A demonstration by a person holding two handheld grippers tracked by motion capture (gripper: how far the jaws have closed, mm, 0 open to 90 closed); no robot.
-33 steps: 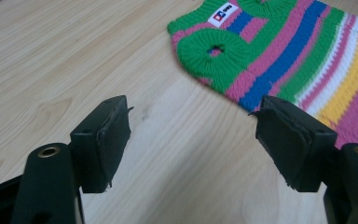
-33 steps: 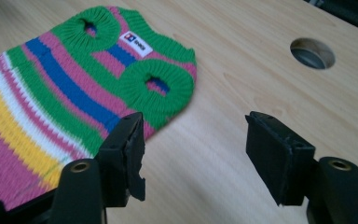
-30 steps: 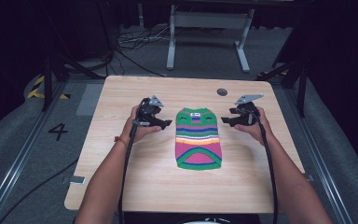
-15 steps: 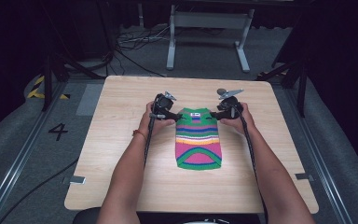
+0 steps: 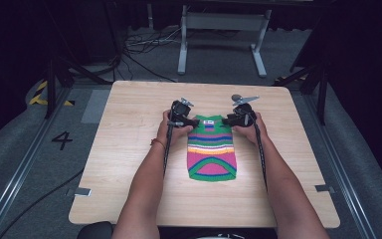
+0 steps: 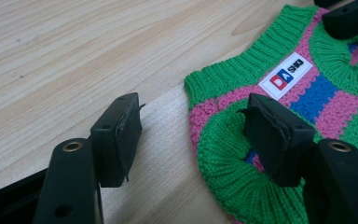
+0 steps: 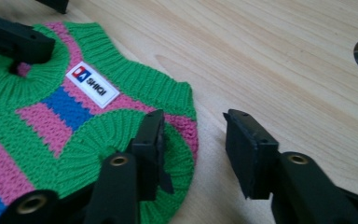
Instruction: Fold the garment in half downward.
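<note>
1. Small knitted striped sweater of green, pink, blue and orange wool (image 5: 211, 147) lying flat near the centre of the light wooden table (image 5: 129, 114), collar toward 12 o'clock.
2. Left gripper (image 5: 191, 121) at the sweater's 10 o'clock shoulder, released: jaws wide apart, one over the green ribbed armhole (image 6: 223, 154), the other over bare wood.
3. Right gripper (image 5: 227, 120) at the 2 o'clock shoulder, released too, jaws astride the sweater's edge.
4. White sewn label (image 6: 287, 74) just below the collar.
</note>
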